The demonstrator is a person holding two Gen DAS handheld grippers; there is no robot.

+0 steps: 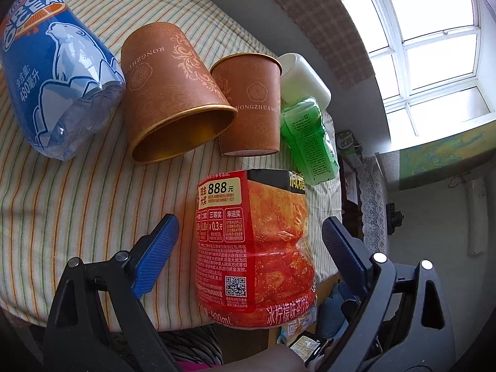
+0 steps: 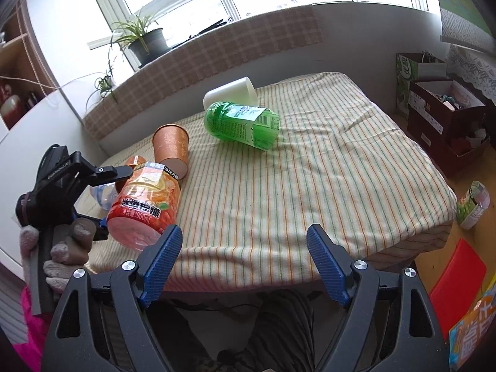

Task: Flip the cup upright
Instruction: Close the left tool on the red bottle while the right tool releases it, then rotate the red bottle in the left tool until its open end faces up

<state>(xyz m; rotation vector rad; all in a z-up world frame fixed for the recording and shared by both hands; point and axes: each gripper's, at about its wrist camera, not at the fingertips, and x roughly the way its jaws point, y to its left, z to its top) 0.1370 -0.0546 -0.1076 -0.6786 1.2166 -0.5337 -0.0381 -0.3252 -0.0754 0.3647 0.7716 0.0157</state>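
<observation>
Two brown paper cups sit on the striped bed. One brown cup [image 1: 173, 96] lies tipped with its gold mouth toward my left gripper. The other brown cup [image 1: 251, 102] [image 2: 171, 148] stands beside it. A white cup [image 1: 305, 74] [image 2: 231, 91] lies on its side behind a green bottle [image 1: 310, 142] [image 2: 241, 124]. My left gripper [image 1: 248, 241] is open, its fingers either side of a red tea bottle [image 1: 251, 241] [image 2: 142, 198] without touching it. My right gripper [image 2: 245, 257] is open and empty at the bed's front edge.
A blue-labelled bottle [image 1: 59, 71] lies at the far left. Boxes [image 2: 446, 114] and bags stand on the floor to the right of the bed [image 2: 341, 170]. A windowsill with potted plants [image 2: 145, 40] runs behind it.
</observation>
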